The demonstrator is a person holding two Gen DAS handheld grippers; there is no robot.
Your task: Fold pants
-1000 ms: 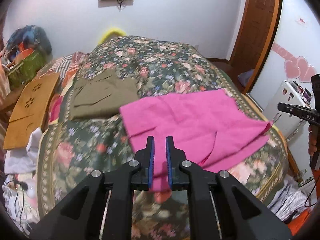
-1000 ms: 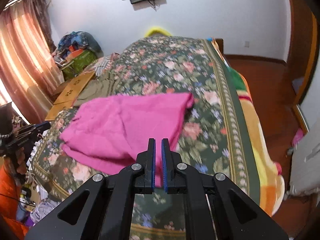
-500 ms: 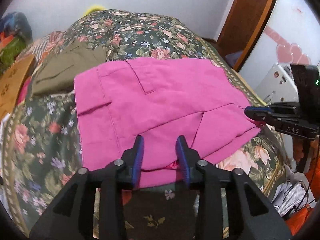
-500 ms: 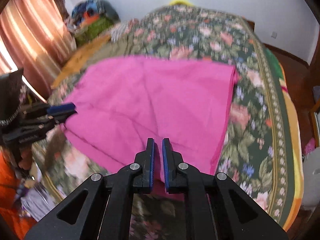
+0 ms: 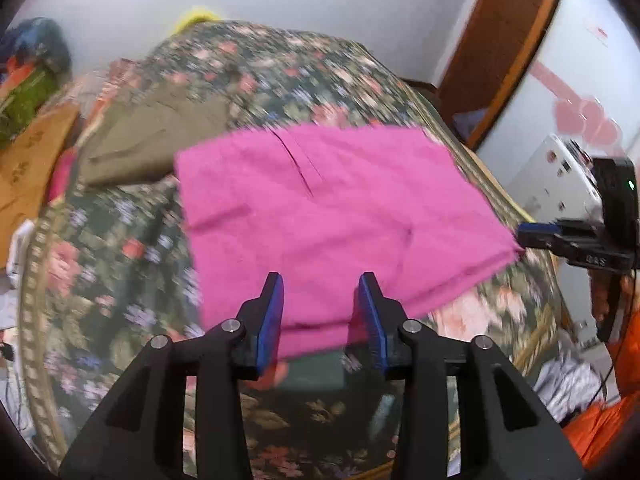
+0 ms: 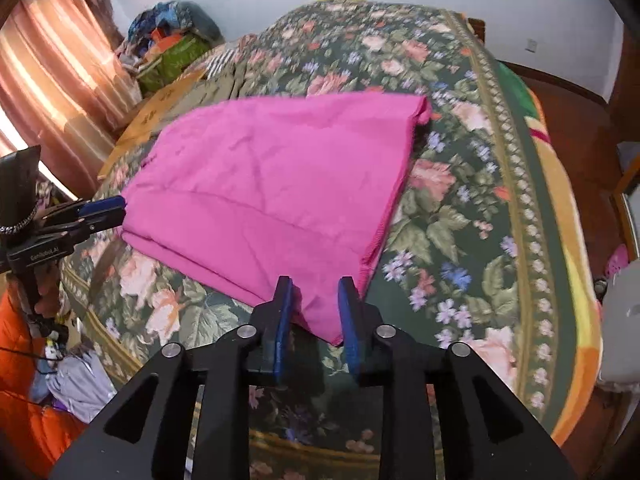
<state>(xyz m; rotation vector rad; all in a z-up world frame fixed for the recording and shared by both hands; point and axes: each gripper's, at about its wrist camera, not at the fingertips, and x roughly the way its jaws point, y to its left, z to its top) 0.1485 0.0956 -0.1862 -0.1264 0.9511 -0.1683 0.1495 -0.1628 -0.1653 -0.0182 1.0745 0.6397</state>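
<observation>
I see pink pants lying folded into a flat rectangle on a bed covered by a dark floral blanket. My left tongs are spread apart, pads either side of the near edge of the pants and gripping nothing. My right tongs are also spread, hovering at the near corner of the pants without pinching it. A folded olive garment lies on the bed beyond the pants, just beside them.
</observation>
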